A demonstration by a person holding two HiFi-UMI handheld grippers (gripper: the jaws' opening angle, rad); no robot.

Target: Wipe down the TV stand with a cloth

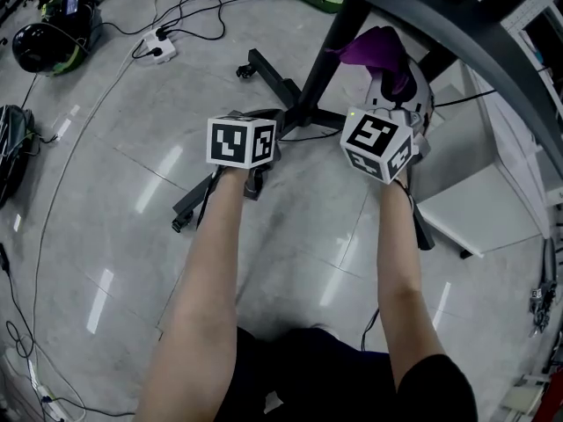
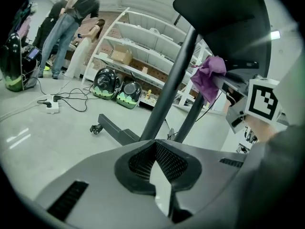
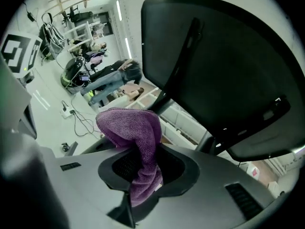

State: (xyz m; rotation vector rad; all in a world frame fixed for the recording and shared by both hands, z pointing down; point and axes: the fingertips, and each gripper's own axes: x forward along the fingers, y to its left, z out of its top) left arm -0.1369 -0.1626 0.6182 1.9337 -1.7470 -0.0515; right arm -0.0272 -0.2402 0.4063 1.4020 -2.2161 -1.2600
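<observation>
The right hand-held gripper [image 3: 145, 168] has its jaws closed on a purple cloth [image 3: 134, 128], pinched at its lower end so that the rest bunches up above the jaws; in the head view the cloth is held up just right of the slanting black post of the TV stand [image 1: 327, 55], under the edge of the dark screen [image 3: 214, 66]; whether it touches the post cannot be told. The left hand-held gripper [image 2: 155, 144] has its jaws together at the tips with nothing between them; it is held level with the right one, the two side by side above the stand's black base legs, which spread over the grey tiled floor [image 1: 106, 192] on small castors. A white power strip [image 1: 160, 47] with trailing cables lies on the floor well to the left; white shelves [image 2: 143, 42] stand behind the stand, with people [image 2: 71, 18] further back.
</observation>
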